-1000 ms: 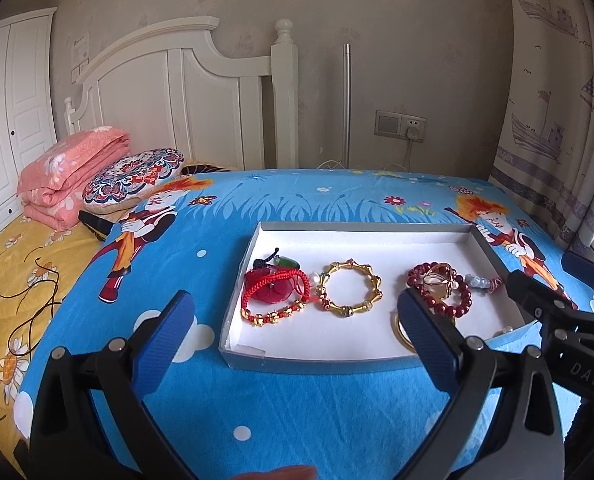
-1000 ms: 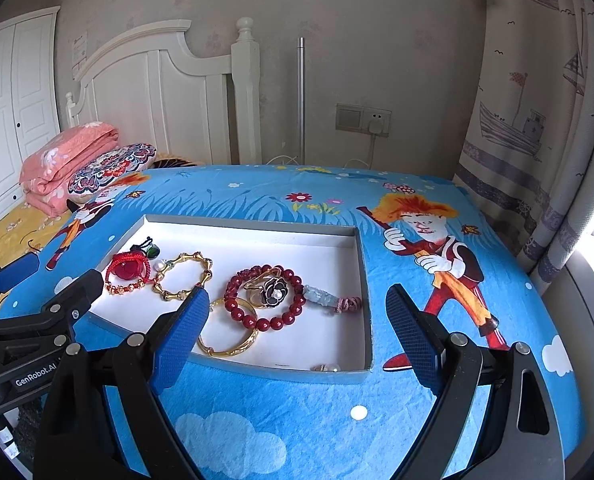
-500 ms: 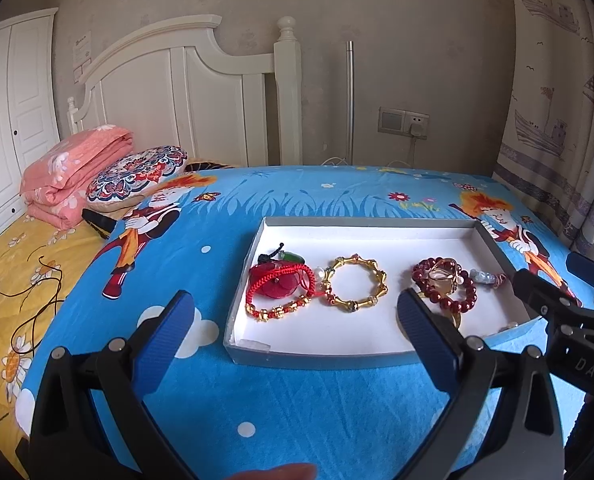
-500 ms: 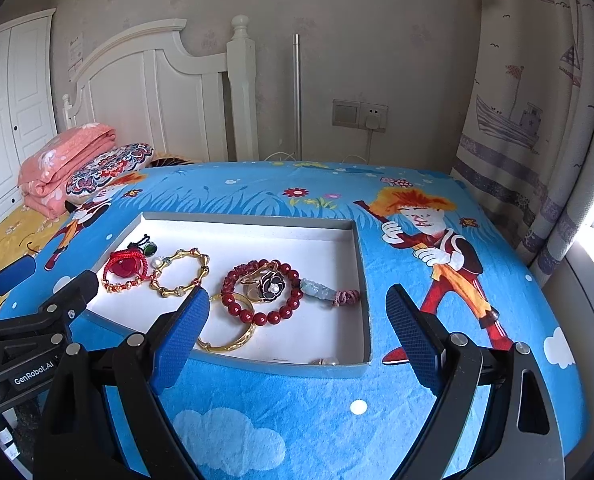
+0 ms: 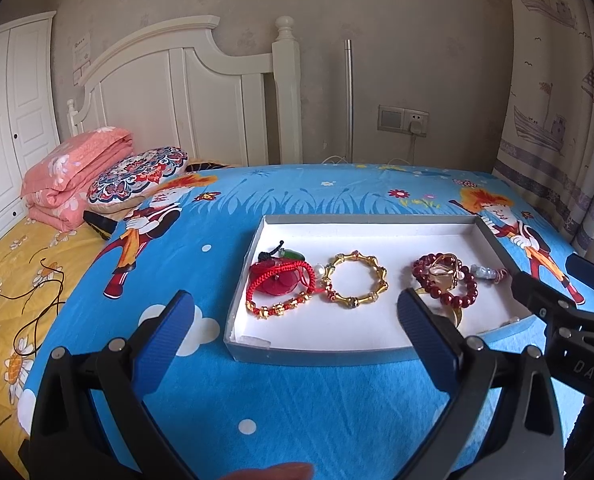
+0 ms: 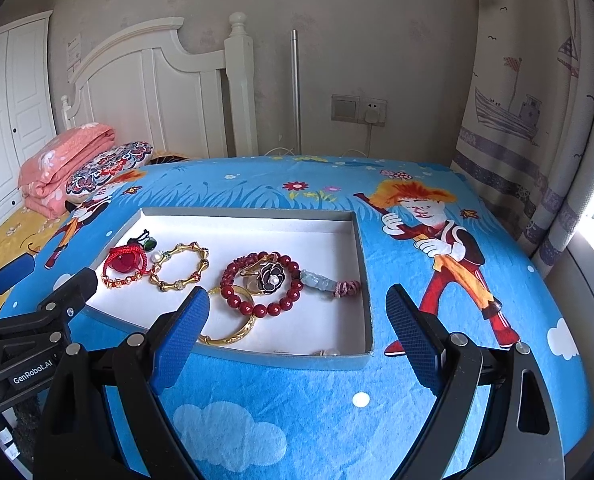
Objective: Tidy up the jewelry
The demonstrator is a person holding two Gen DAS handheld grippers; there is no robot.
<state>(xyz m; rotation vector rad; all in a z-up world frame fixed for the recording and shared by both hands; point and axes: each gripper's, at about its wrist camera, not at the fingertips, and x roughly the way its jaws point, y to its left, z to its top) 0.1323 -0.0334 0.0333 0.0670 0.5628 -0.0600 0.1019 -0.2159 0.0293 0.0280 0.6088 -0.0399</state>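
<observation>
The left gripper (image 5: 297, 316) has its 2 blue-padded fingers (image 5: 167, 340) spread wide with nothing between them, held above the bed (image 5: 297, 400) just short of the near wall of a shallow white tray (image 5: 317, 356). The right gripper (image 6: 297, 312) is likewise wide open and empty, its left finger overlapping the tray's near edge in view and its right finger off the tray's right side.

The jewelry lies in the tray ahead of both pairs of fingers. Beyond the left fingers sits a red cord bracelet (image 5: 281, 280) with a red disc and a string of gold and red beads, touching a gold bamboo-link bracelet (image 5: 355, 284) to its right. Behind the left gripper's right finger is a dark red bead bracelet (image 5: 445, 284). From the right wrist view this bead bracelet (image 6: 265, 288) encircles a black flower brooch (image 6: 272, 275) with a pearl centre, and overlaps a plain gold bangle (image 6: 229, 332) just beyond the right gripper's left finger. A pale blue pendant (image 6: 317, 280) on a pink cord lies to the right of the beads.

The right gripper's body reads "DAS" (image 5: 587, 372) in the left view; the left gripper's reads "GenRobot.AI" (image 6: 32, 372) in the right view.

The bed has a bright blue cartoon sheet with clouds, a white headboard (image 5: 185, 92), a folded pink quilt (image 5: 73, 168) and a patterned pillow (image 5: 137, 174) far to the left, and ship-print curtains (image 6: 529, 80) to the right.
</observation>
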